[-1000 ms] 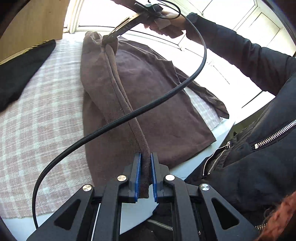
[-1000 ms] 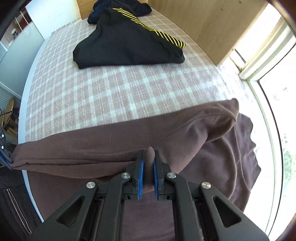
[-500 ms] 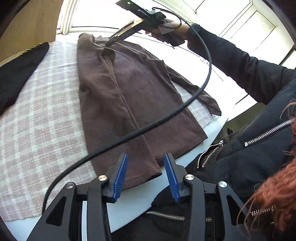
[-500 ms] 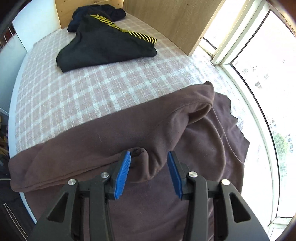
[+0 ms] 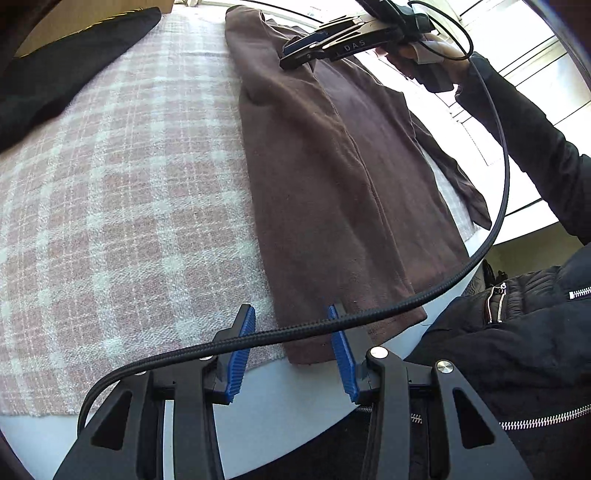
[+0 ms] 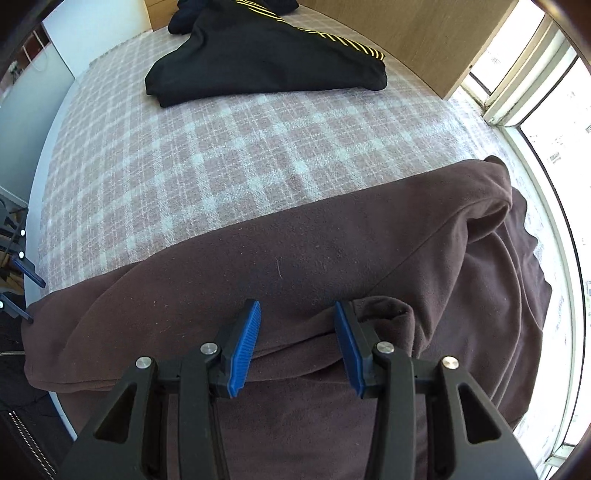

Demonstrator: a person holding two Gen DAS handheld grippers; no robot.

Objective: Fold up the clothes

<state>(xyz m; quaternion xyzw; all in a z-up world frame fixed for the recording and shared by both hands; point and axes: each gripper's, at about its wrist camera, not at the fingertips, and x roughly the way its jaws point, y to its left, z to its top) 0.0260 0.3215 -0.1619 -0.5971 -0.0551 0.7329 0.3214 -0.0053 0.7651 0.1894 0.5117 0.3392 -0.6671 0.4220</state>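
Left gripper (image 5: 291,347) is spread wide, blue pads (image 5: 240,354) apart with nothing in them, hanging over the near table edge (image 5: 288,398) right at the hem of the brown top (image 5: 325,192). A black cable (image 5: 369,314) droops across in front of it. On the right, a dark jacket (image 5: 517,332) with zippers, so the person is standing right at the table.

The top lies flat on the pink plaid cloth (image 5: 129,203), one side folded in over the middle so there's a long straight fold edge running away from the camera. One sleeve (image 5: 461,177) trails out toward the right side of the table.

Right gripper (image 6: 297,343) is let go too, pads wide, sitting just over the folded-in layer near the collar end; a little rumpled bump of fabric (image 6: 384,310) sits by its right pad. In the left wrist view you can see that gripper (image 5: 295,51) up at the far end of the top, with a hand (image 5: 439,55) on its handle.

Further back on the cloth there's a black garment (image 6: 266,62) with yellow stripes, well apart from the brown one. Beyond that a wooden panel (image 6: 424,33) and bright windows (image 6: 554,129).
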